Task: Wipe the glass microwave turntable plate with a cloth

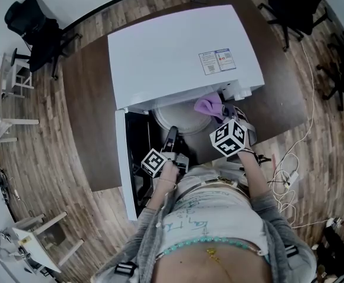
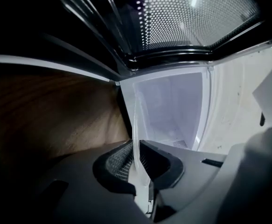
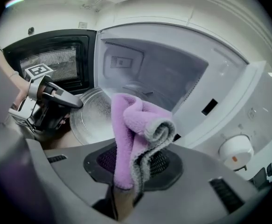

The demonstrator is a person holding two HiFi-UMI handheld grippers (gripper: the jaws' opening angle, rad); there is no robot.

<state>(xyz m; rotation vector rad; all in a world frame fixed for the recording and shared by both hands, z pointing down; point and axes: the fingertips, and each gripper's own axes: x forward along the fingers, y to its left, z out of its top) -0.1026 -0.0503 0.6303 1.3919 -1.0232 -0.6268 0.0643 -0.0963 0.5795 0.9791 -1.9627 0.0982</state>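
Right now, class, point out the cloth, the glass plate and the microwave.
cloth [image 1: 208,106], head view, its bunched purple middle.
glass plate [image 1: 186,119], head view, its pale centre.
microwave [image 1: 172,52], head view, its white top.

The cloth [image 3: 136,125] is purple-grey, the plate [image 3: 90,118] clear, the microwave [image 1: 177,46] white.

- Left gripper [image 2: 136,164]: jaws pinched on the rim of the glass plate [image 2: 136,125].
- Right gripper [image 3: 135,171]: jaws clamped on the purple cloth [image 3: 133,125].
- Left forearm [image 1: 161,188] and right forearm [image 1: 252,171] both reach forward.
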